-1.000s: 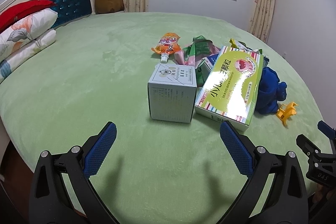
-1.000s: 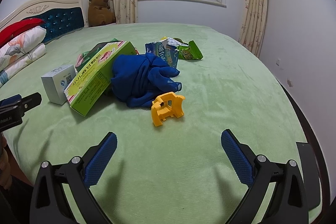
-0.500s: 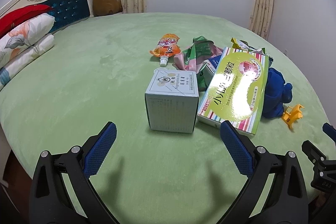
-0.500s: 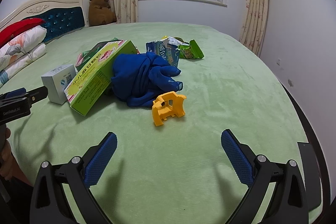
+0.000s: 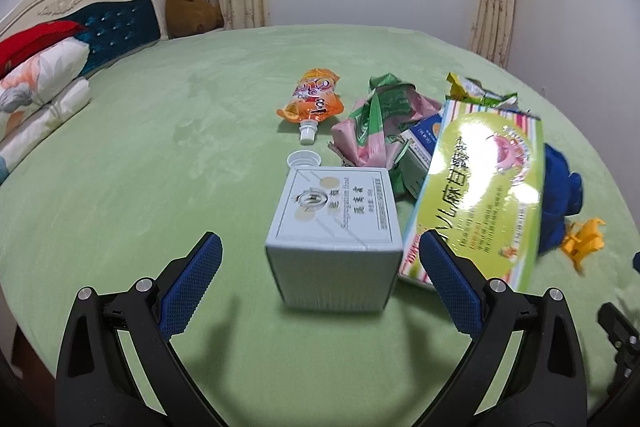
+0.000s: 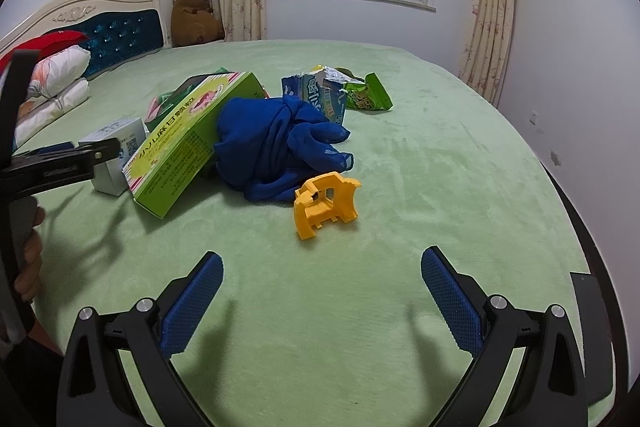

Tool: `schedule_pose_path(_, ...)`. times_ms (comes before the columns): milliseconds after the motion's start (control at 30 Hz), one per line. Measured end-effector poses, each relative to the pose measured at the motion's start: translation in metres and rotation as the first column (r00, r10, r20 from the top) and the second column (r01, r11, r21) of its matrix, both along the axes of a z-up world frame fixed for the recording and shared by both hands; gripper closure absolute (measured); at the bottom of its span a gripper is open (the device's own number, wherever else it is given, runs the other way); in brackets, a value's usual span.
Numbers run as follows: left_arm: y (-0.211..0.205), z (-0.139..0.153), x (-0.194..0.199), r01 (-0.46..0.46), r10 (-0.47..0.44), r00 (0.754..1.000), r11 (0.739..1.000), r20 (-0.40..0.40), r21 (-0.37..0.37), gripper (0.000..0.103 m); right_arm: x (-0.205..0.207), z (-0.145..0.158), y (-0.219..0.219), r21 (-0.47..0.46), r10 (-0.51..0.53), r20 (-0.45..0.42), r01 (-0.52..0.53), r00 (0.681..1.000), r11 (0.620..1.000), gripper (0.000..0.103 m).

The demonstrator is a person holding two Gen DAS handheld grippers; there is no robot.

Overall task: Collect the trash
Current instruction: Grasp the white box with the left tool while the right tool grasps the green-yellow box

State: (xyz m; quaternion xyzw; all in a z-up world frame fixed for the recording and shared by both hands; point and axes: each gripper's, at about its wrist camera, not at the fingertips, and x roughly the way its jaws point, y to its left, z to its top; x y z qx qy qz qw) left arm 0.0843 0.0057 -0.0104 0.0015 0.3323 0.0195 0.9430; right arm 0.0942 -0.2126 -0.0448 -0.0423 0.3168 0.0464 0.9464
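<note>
On the bed (image 5: 160, 147) before your left tongs (image 5: 320, 267) stands the small box (image 5: 334, 223), the long carton (image 5: 484, 187) touching its right, a pouch (image 5: 314, 101) behind, wrappers (image 5: 376, 131) between

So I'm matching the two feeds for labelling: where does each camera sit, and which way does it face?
Left wrist: rides the left tongs, looking along them at the white box on the green bedspread; both blue pads show, spread apart.
Right wrist: rides the right tongs, facing the yellow clip and blue cloth; the left tongs and a hand show at its left edge.
Shared: white box, green-yellow box, cloth, clip.
</note>
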Motion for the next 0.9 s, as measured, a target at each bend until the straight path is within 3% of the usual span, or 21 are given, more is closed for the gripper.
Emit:
schedule_pose_path(200,-0.006,-0.011,0.018,0.034,-0.034,0.999,0.999,-0.014,0.017,0.007,0.003,-0.002,0.005,-0.013,0.011,-0.005,-0.011,1.0,1.0,0.005)
schedule_pose_path(333,-0.001,-0.014,0.026,0.037,-0.037,0.999,0.999,-0.009,-0.02,0.01,0.003,-0.002,0.009,-0.022,0.018,0.0,-0.018,1.0,1.0,0.005)
schedule_pose_path(367,0.001,-0.015,0.028,0.04,-0.04,0.999,0.999,-0.013,-0.035,0.014,0.003,-0.002,0.01,-0.022,0.019,0.002,-0.019,1.0,1.0,0.005)
schedule_pose_path(400,0.003,-0.015,0.03,0.044,-0.045,0.999,0.998,-0.02,-0.049,0.036,0.003,-0.002,0.011,-0.022,0.019,0.003,-0.019,1.0,1.0,0.005)
schedule_pose_path(433,0.004,-0.018,0.033,0.049,-0.051,0.998,0.997,-0.039,-0.059,0.044,0.003,-0.002,0.011,-0.022,0.02,0.004,-0.02,1.0,1.0,0.005)
schedule_pose_path(733,-0.002,-0.006,0.015,0.059,-0.059,0.998,0.998,0.004,-0.031,0.044,0.003,-0.002,0.01,0.036,0.046,-0.005,-0.046,0.999,0.998,0.005)
schedule_pose_path(900,0.007,0.009,-0.02,0.019,-0.018,0.999,0.999,0.039,-0.031,0.044,-0.003,0.009,0.007,0.168,0.092,0.018,-0.094,0.996,0.981,0.005)
